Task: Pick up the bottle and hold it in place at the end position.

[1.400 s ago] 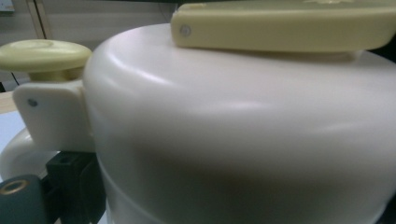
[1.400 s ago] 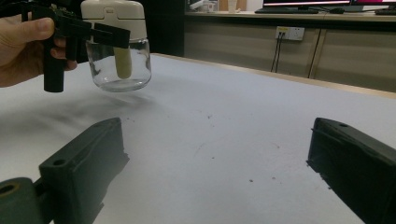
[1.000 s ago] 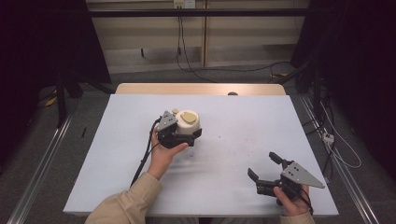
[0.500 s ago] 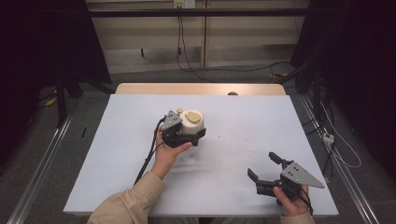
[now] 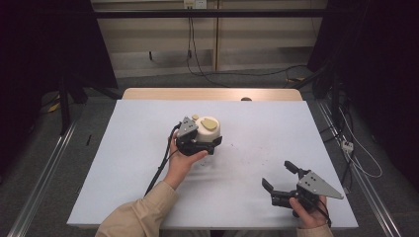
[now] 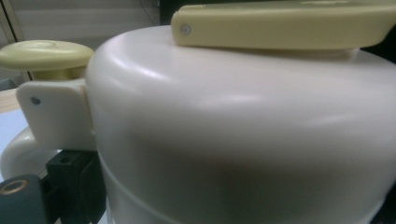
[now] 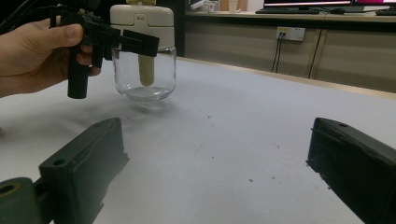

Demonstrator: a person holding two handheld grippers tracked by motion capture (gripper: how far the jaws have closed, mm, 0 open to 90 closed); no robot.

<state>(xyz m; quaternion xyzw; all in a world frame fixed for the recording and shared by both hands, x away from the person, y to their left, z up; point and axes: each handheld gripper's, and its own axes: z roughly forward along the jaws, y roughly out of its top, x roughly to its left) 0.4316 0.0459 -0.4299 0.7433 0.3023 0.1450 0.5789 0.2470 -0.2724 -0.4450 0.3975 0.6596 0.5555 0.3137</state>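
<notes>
While lifted, jar [image 7: 143, 51] between left tongs [image 5: 203, 142].

Desk [image 5: 123, 163] topped with pale blue-white sheet, faint dark specks near middle; bare wood strip [image 5: 212, 94] along far edge. Grey floor [image 5: 54, 163] around desk, metal rails [image 5: 39, 177] running down both sides. Far wall of beige panels [image 5: 163, 44]; socket plate [image 5: 195, 4] at top, black cables [image 5: 190, 49] hanging from it and trailing over floor. White power strip [image 5: 347, 145] on floor at right. Side areas dark.
</notes>
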